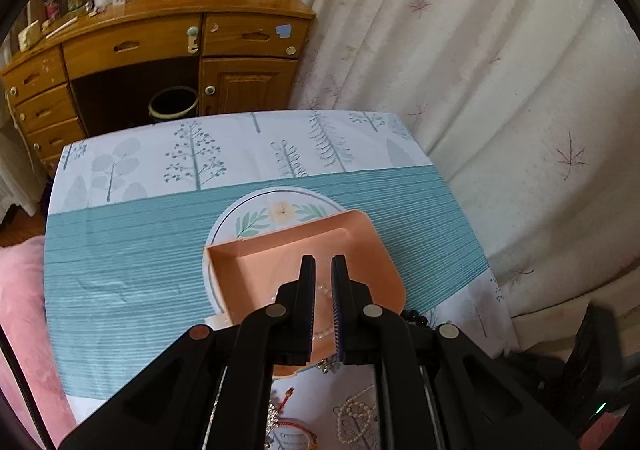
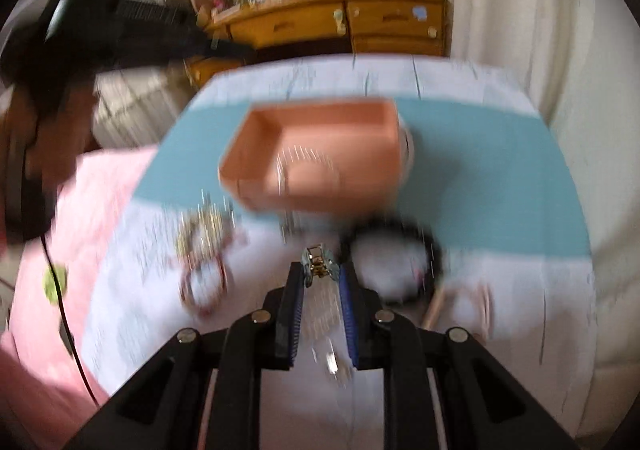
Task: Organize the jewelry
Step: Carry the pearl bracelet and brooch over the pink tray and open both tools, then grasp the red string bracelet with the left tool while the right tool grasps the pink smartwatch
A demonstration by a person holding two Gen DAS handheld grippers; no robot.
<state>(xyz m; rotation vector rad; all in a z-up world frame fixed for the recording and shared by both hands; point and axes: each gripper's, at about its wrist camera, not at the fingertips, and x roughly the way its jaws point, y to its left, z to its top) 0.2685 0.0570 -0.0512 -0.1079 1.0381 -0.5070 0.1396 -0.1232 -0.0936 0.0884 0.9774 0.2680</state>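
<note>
A pink tray (image 1: 256,270) sits on the patterned tablecloth; a pearl strand (image 1: 324,292) lies in it. My left gripper (image 1: 323,264) hovers above the tray, jaws nearly shut with a narrow gap and nothing between them. In the blurred right wrist view the same tray (image 2: 320,130) is ahead. My right gripper (image 2: 320,270) is shut on a gold and crystal jewelry piece (image 2: 318,260), held above the cloth. A black bead bracelet (image 2: 434,246) lies just right of it, and red and gold bangles (image 2: 202,250) lie to the left.
A pearl necklace (image 1: 354,416) and a red string bracelet (image 1: 294,424) lie on the cloth (image 1: 120,250) near the front edge. A wooden dresser (image 1: 160,50) stands beyond the table, a curtain (image 1: 480,70) on the right, a pink cushion (image 1: 20,310) on the left.
</note>
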